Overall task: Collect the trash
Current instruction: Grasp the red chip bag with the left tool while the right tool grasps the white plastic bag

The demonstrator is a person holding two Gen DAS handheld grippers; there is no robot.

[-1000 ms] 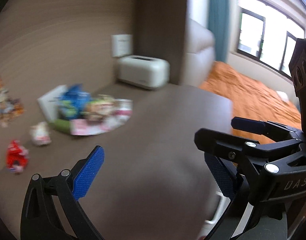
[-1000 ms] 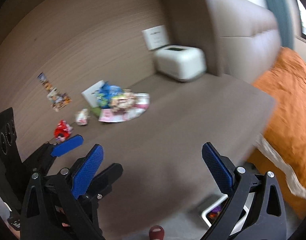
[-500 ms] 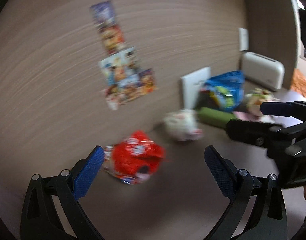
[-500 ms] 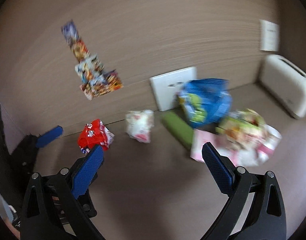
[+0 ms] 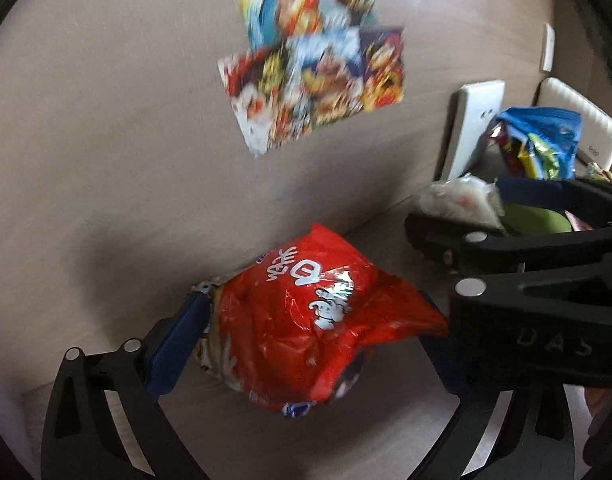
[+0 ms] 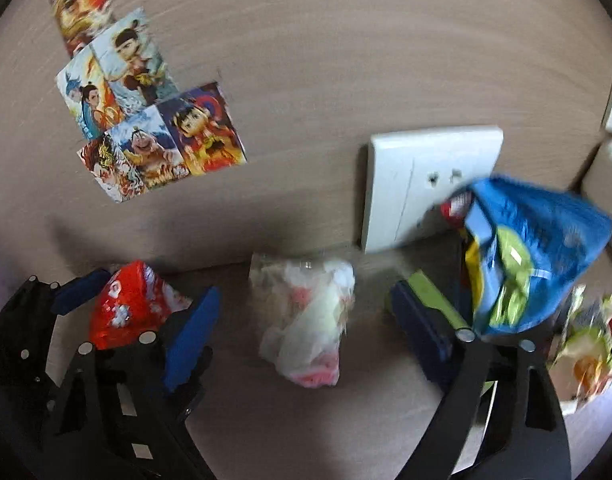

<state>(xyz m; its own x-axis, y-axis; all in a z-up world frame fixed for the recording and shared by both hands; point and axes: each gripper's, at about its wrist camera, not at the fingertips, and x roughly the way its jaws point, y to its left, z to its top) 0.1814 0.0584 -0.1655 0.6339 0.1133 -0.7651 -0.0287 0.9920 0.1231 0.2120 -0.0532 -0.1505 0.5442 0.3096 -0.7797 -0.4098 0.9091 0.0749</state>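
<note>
A crumpled red snack bag (image 5: 306, 328) lies on the brown desk by the wall, between the two blue pads of my left gripper (image 5: 306, 344), which is open around it. It also shows in the right wrist view (image 6: 126, 304). A crumpled white and pink wrapper (image 6: 306, 328) lies between the open jaws of my right gripper (image 6: 306, 340); it also shows in the left wrist view (image 5: 458, 200). A blue snack bag (image 6: 534, 252) and a green wrapper (image 6: 434, 296) lie just right of it.
A white socket plate (image 6: 422, 176) and cartoon stickers (image 6: 146, 120) are on the wall close behind the trash. More wrappers (image 6: 586, 344) lie at the right. A white toaster (image 5: 574, 120) stands beyond them.
Both grippers moved forward to the wall. The red bag now sits between the left pads and the white wrapper between the right pads.
</note>
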